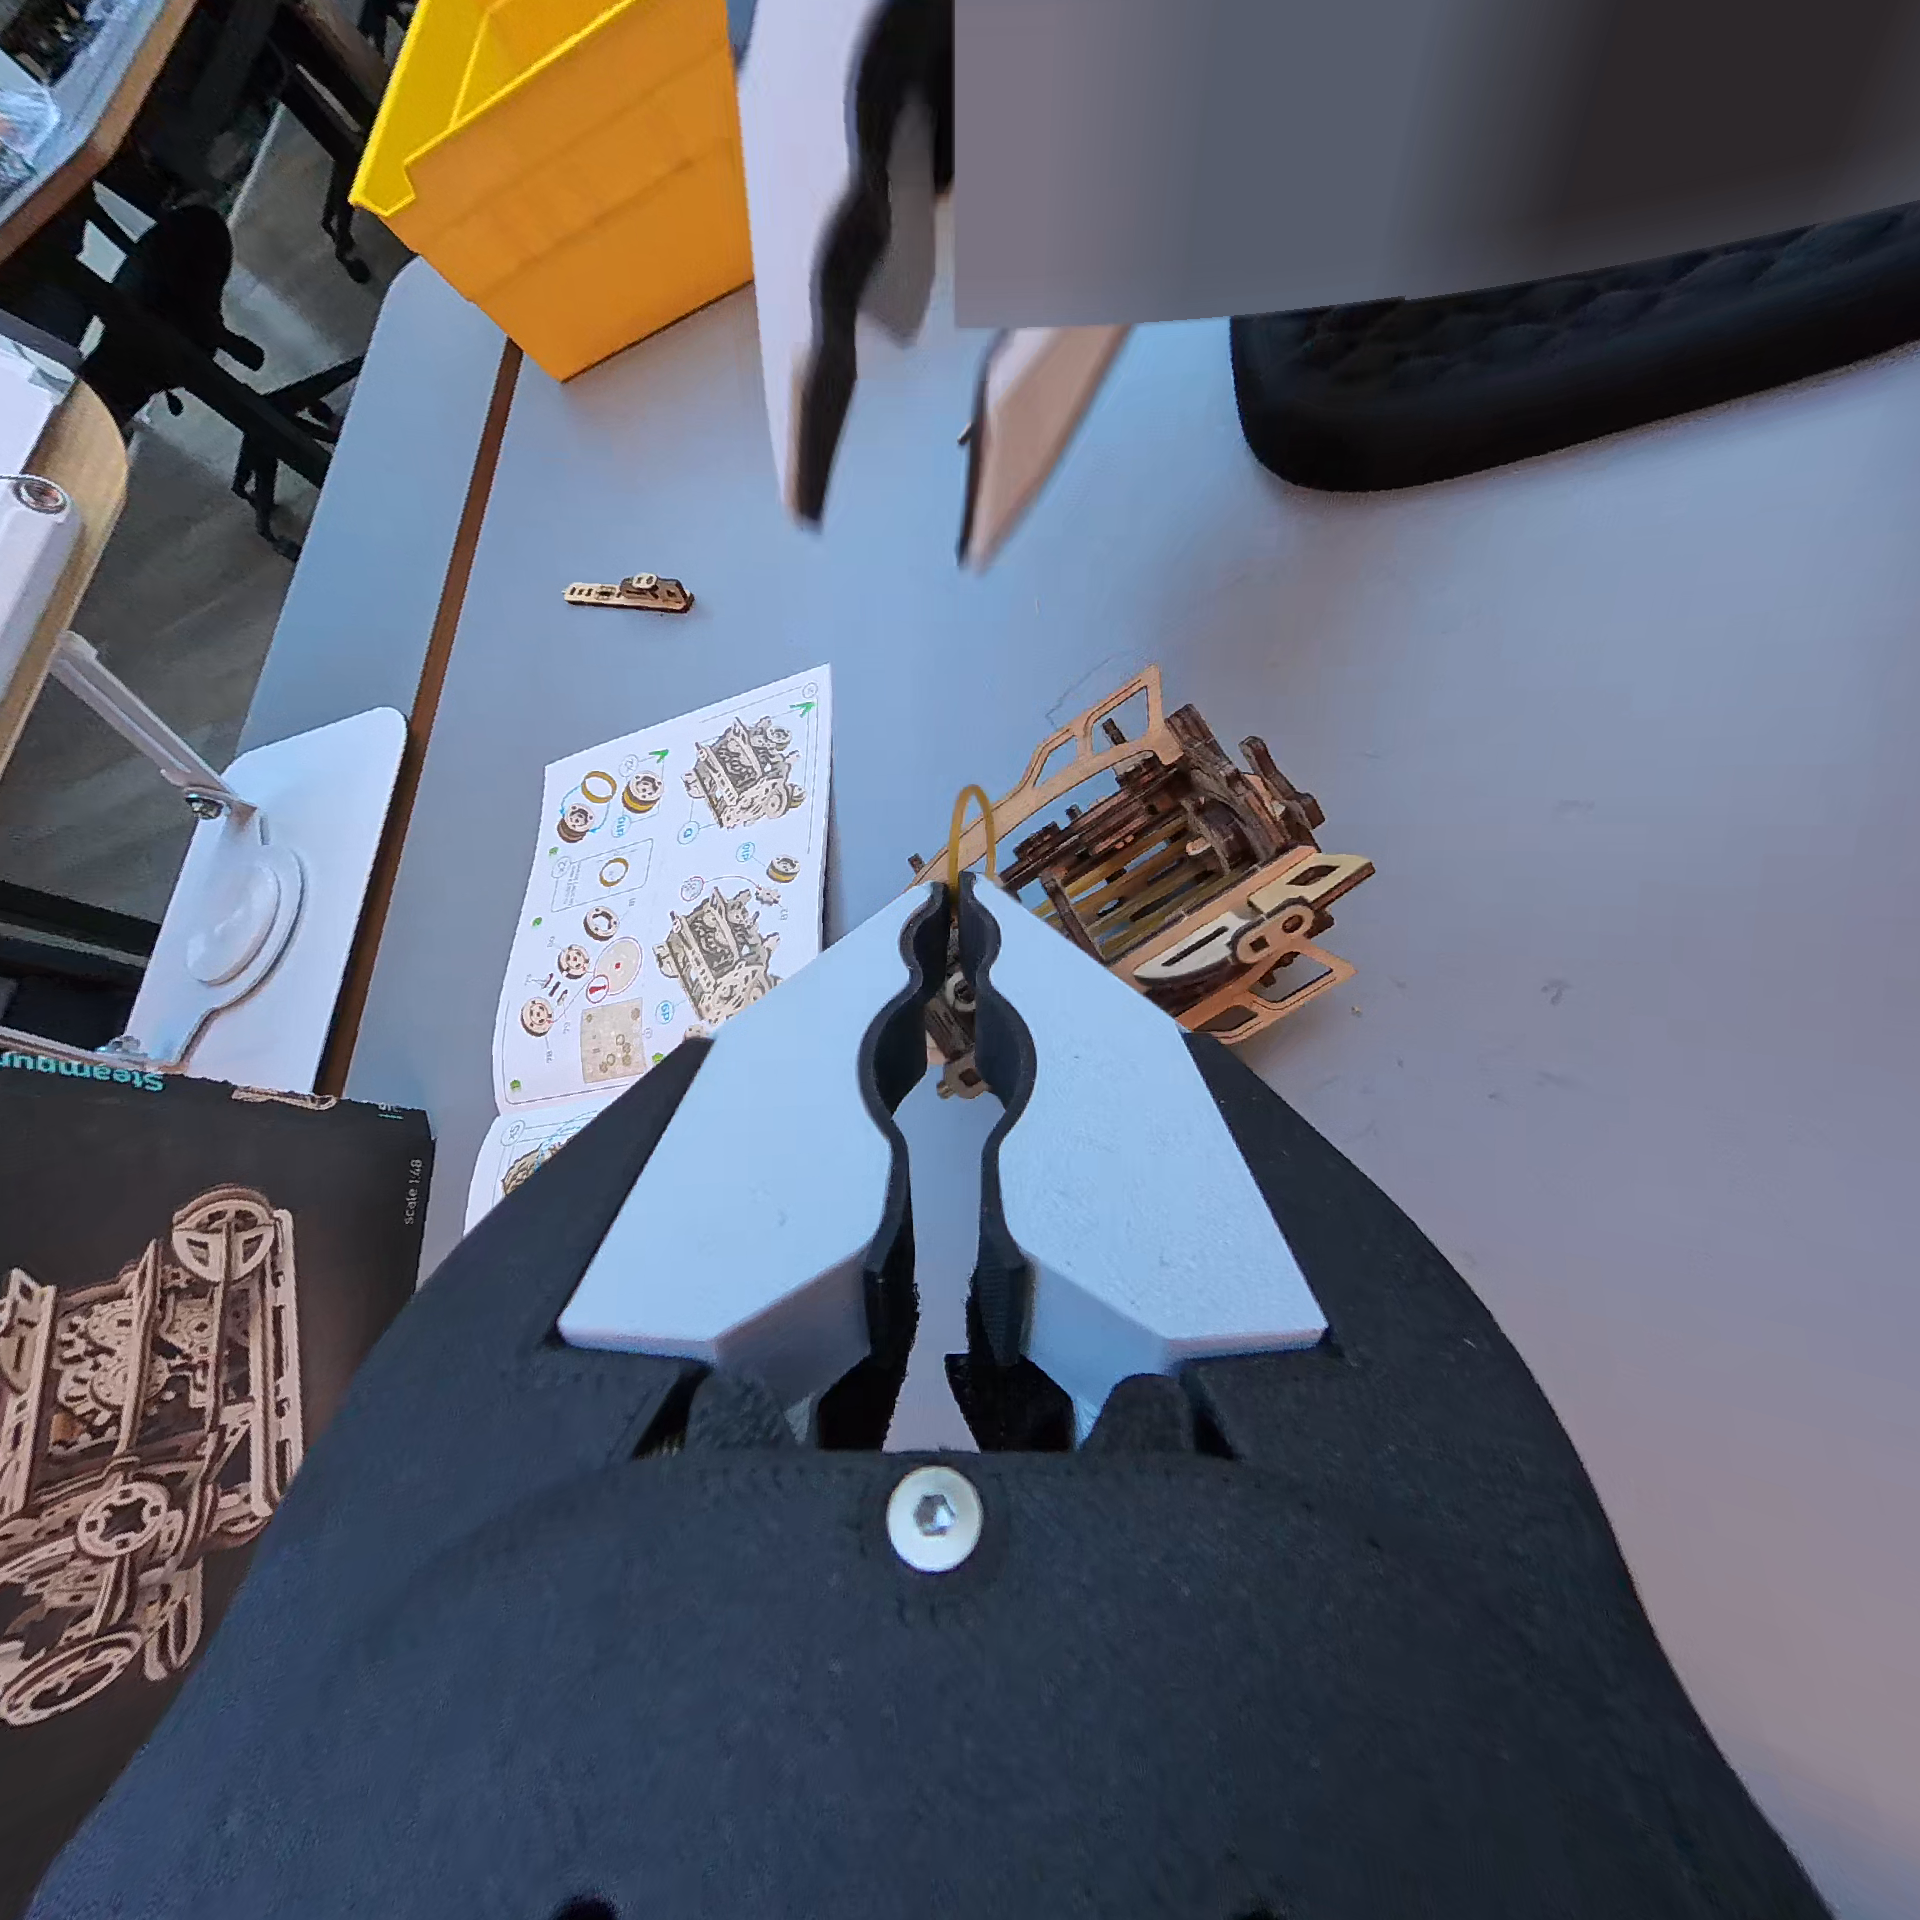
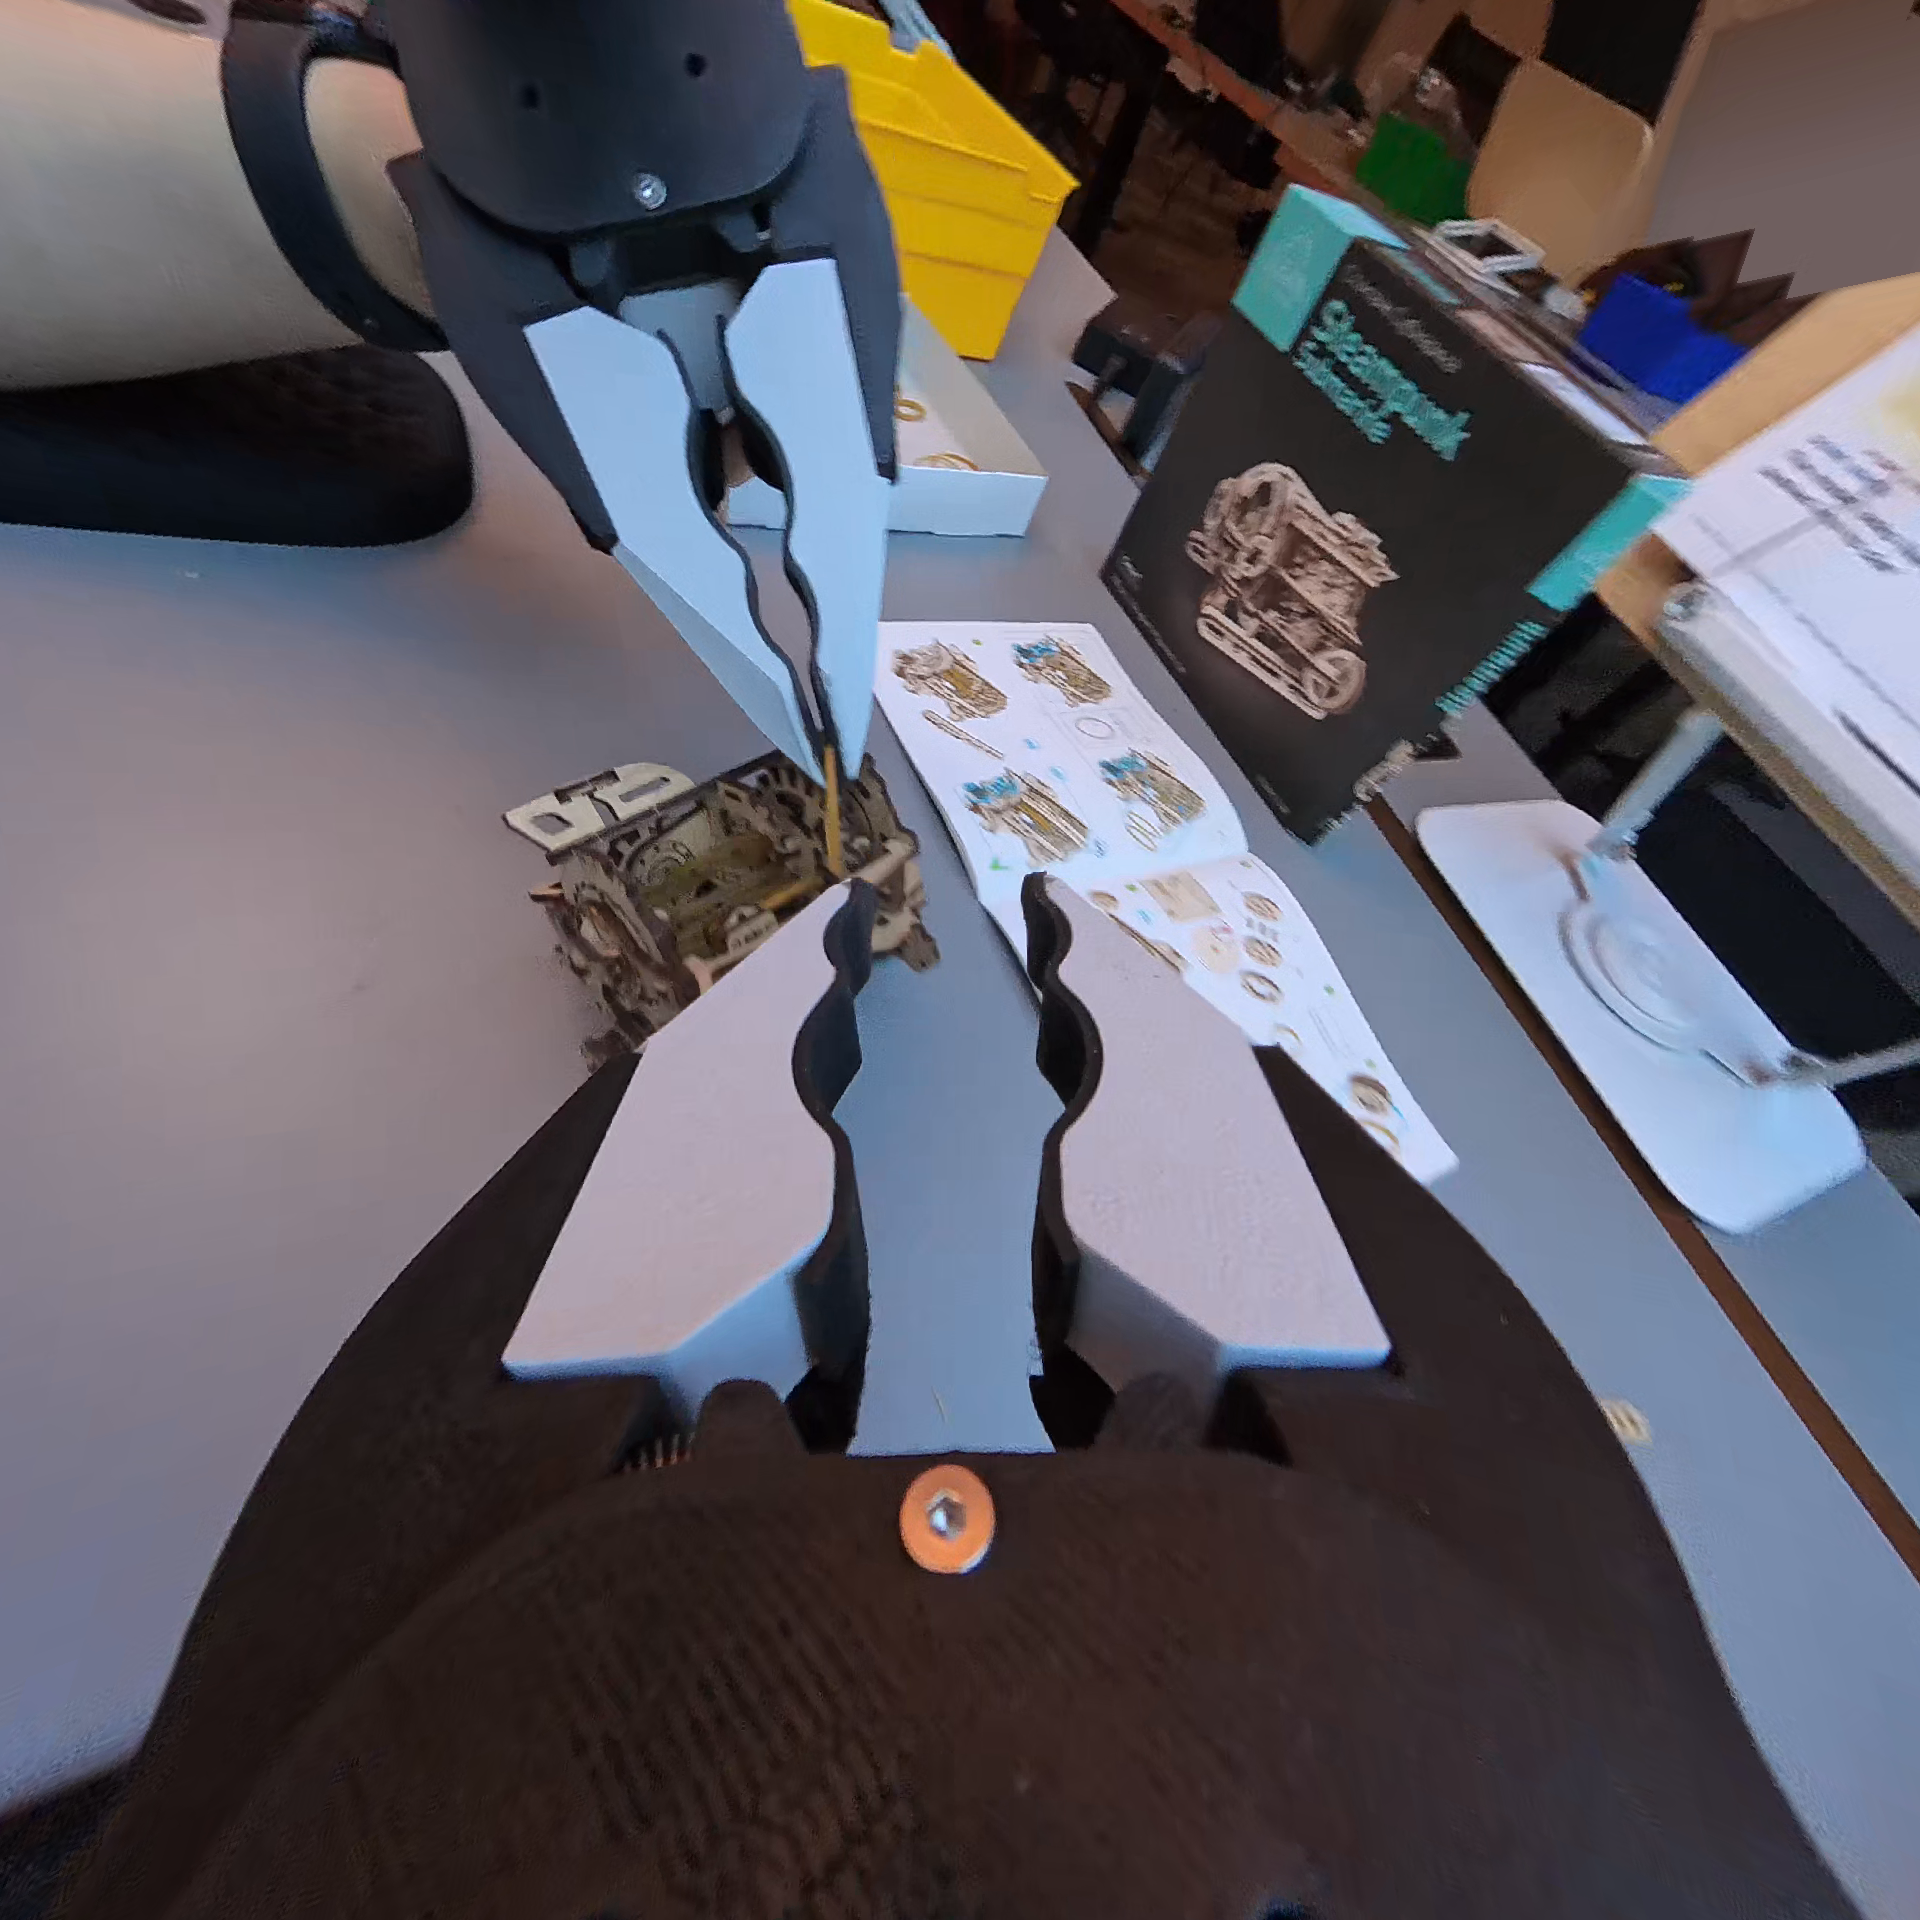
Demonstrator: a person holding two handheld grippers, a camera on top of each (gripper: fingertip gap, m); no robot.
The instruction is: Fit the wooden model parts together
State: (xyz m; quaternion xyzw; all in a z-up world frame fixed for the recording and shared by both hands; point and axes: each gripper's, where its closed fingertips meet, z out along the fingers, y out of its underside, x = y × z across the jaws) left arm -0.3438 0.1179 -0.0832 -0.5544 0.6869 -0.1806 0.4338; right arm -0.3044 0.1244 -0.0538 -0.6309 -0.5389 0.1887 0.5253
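The partly built wooden model [image 1: 1174, 862] lies on its side on the grey table [image 1: 1558, 1039]; it also shows in the right wrist view [image 2: 707, 894]. My left gripper [image 1: 956, 885] is shut on a yellow rubber band [image 1: 975, 821] at its fingertips, just beside the model. In the right wrist view the left gripper [image 2: 828, 756] comes down from above and the rubber band [image 2: 833, 821] runs taut from its tips into the model. My right gripper [image 2: 948, 896] is open and empty, its left fingertip close to the model. It appears blurred above the table in the left wrist view [image 1: 888, 538].
An instruction sheet [image 1: 675, 894] lies left of the model, with a small wooden piece [image 1: 629, 595] beyond it. The kit's black box [image 2: 1351, 561], a yellow bin [image 1: 561, 177], a white lamp base [image 2: 1642, 997], a white tray [image 2: 966, 488] and a black pad [image 1: 1558, 353] ring the work area. The grippers' ends are close to 6 centimetres from one another.
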